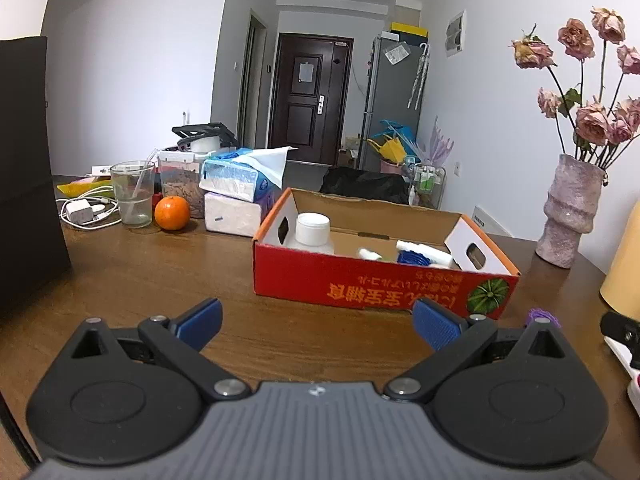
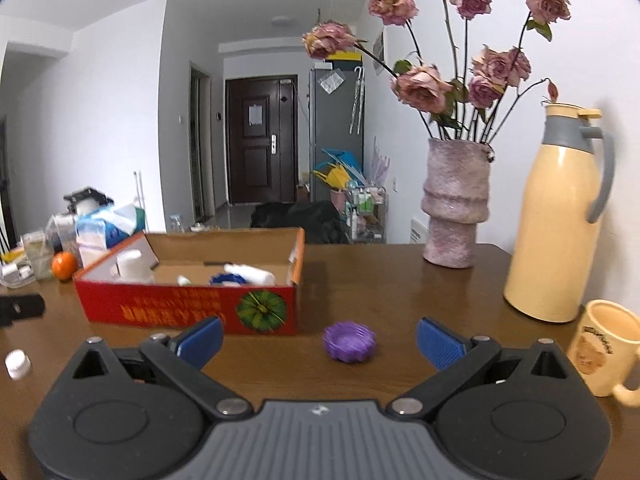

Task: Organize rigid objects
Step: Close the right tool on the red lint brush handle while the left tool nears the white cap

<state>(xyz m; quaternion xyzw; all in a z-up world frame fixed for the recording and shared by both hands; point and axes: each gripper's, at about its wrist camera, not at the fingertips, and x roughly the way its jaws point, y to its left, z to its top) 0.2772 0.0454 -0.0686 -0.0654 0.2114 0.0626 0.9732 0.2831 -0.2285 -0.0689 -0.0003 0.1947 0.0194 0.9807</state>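
Note:
A red cardboard box (image 1: pixel 360 286) stands open on the wooden table; it also shows in the right wrist view (image 2: pixel 180 308). Inside are a white jar (image 1: pixel 313 232), a white tube (image 1: pixel 424 253) and a blue ridged piece (image 1: pixel 412 258). A purple ridged dish (image 2: pixel 350 341) lies on the table right of the box, just ahead of my right gripper (image 2: pixel 320 340), which is open and empty. My left gripper (image 1: pixel 318 322) is open and empty in front of the box. A small white bottle (image 2: pixel 18 364) lies at the left edge of the right wrist view.
A pink vase of dried roses (image 2: pixel 456 204), a cream thermos (image 2: pixel 560 220) and a cream mug (image 2: pixel 604 348) stand at the right. An orange (image 1: pixel 172 213), a glass (image 1: pixel 132 194), tissue packs (image 1: pixel 236 184) and a charger (image 1: pixel 80 211) crowd the far left. A black box (image 1: pixel 28 168) stands at the left.

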